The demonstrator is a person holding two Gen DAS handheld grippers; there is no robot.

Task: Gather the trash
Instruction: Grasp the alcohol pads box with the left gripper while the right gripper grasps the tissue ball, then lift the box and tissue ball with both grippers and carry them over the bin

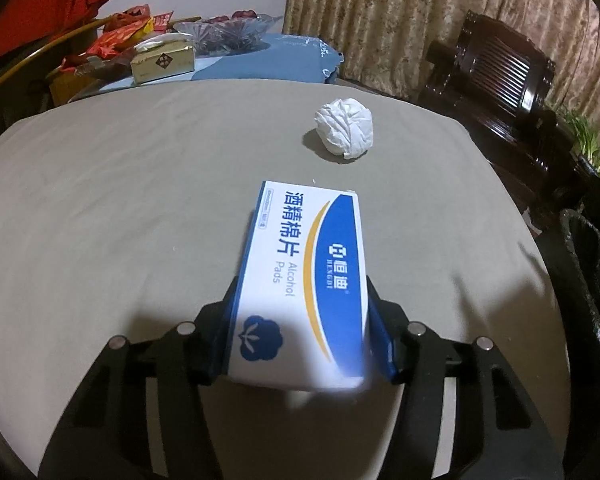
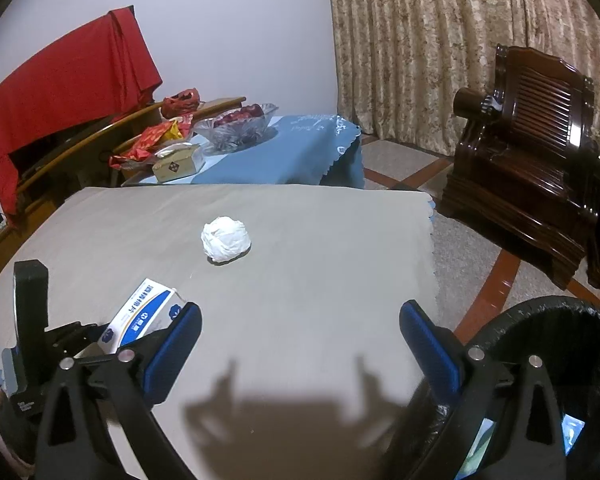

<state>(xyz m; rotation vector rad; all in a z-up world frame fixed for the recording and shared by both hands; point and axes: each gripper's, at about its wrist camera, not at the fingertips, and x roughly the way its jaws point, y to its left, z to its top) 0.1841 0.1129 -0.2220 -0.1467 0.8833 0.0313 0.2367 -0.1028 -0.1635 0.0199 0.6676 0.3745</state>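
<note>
Box (image 1: pixel 300 280): white and blue carton printed "Alcohol Pads", being held above the table (image 1: pixel 100 200), left gripper (image 1: pixel 300 312) clamping its sides; paper ball (image 1: pixel 345 127): crumpled white, lying beyond it; right gripper (image 2: pixel 300 344) hanging spread apart beside the bin (image 2: pixel 540 320)

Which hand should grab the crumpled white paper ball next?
Right. The right gripper is open and empty, facing the crumpled white paper ball; the left gripper is shut on the blue-and-white alcohol pads box.
</note>
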